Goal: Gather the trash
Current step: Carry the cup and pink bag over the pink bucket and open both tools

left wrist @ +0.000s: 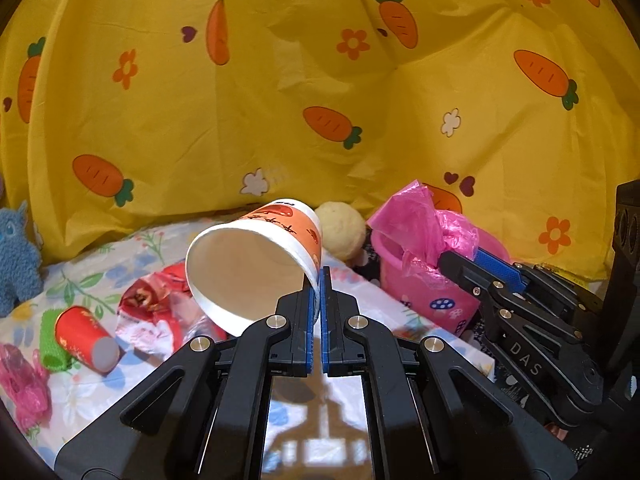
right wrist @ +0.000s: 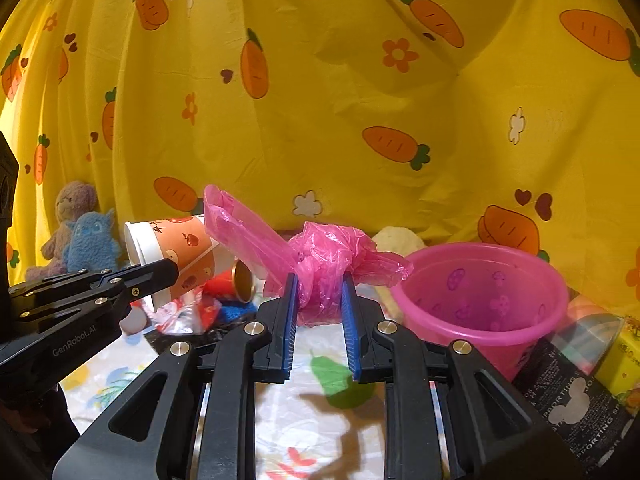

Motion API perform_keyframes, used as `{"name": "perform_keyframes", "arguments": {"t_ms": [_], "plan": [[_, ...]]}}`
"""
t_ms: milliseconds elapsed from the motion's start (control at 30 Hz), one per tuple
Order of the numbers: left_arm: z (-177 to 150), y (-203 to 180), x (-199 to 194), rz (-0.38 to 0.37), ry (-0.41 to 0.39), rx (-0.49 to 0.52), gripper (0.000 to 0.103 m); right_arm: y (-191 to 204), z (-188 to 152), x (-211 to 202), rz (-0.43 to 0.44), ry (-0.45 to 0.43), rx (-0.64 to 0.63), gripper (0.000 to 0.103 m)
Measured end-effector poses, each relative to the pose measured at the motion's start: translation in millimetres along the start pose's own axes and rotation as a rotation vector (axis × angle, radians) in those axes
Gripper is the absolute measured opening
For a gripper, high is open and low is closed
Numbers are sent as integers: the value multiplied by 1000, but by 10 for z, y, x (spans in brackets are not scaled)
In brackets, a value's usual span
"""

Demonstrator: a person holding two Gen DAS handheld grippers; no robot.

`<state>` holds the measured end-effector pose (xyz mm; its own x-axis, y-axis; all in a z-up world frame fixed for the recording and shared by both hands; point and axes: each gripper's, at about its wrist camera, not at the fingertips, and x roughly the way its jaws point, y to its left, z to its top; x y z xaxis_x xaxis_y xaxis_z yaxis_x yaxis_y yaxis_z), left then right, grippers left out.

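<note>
My left gripper [left wrist: 320,276] is shut on the rim of an orange-and-white paper cup [left wrist: 256,256], held tilted above the table; the cup also shows in the right wrist view [right wrist: 172,256]. My right gripper [right wrist: 320,284] is shut on a crumpled pink plastic bag [right wrist: 320,256], held just left of a pink bin [right wrist: 484,296]. The bag [left wrist: 424,228] and bin [left wrist: 436,296] also show in the left wrist view. A small red cup [left wrist: 84,336] and a red foil wrapper [left wrist: 156,304] lie on the floral cloth.
A yellow carrot-print cloth [left wrist: 320,80] hangs behind. Blue plush toy [left wrist: 16,256] at the left, cream ball [left wrist: 344,228] behind the cup, green knit piece [left wrist: 52,344], pink plastic scrap [left wrist: 20,384]. Black box [right wrist: 576,392] and yellow box [right wrist: 624,360] right of the bin.
</note>
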<state>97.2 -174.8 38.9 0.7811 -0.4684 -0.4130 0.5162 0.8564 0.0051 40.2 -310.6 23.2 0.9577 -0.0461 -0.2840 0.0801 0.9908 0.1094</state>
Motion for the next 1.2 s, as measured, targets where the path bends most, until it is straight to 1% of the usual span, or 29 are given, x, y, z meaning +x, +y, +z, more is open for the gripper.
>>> {"name": "perform_keyframes", "arguments": {"t_ms": [167, 267, 367, 433, 567, 800, 933, 1033, 1200], "plan": [[159, -331, 293, -78, -4, 45, 2, -316, 82, 17, -124, -28, 17, 22], [229, -498, 487, -120, -12, 65, 2, -528, 117, 59, -184, -30, 42, 22], [258, -643, 686, -187, -23, 81, 2, -728, 128, 102, -226, -27, 84, 22], [283, -713, 828, -217, -19, 86, 2, -826, 130, 126, -250, -29, 99, 22], [311, -823, 1085, -260, -9, 102, 2, -943, 118, 200, -281, -22, 109, 22], [326, -925, 1489, -319, 52, 100, 2, -1065, 122, 358, -305, -4, 116, 22], [311, -968, 1627, -358, 78, 95, 2, -1110, 114, 420, -311, 7, 119, 22], [276, -980, 1696, -362, 91, 89, 2, -1139, 107, 466, -319, 16, 123, 22], [248, -998, 1754, -391, 104, 78, 2, -1192, 83, 503, -324, 27, 134, 22]]}}
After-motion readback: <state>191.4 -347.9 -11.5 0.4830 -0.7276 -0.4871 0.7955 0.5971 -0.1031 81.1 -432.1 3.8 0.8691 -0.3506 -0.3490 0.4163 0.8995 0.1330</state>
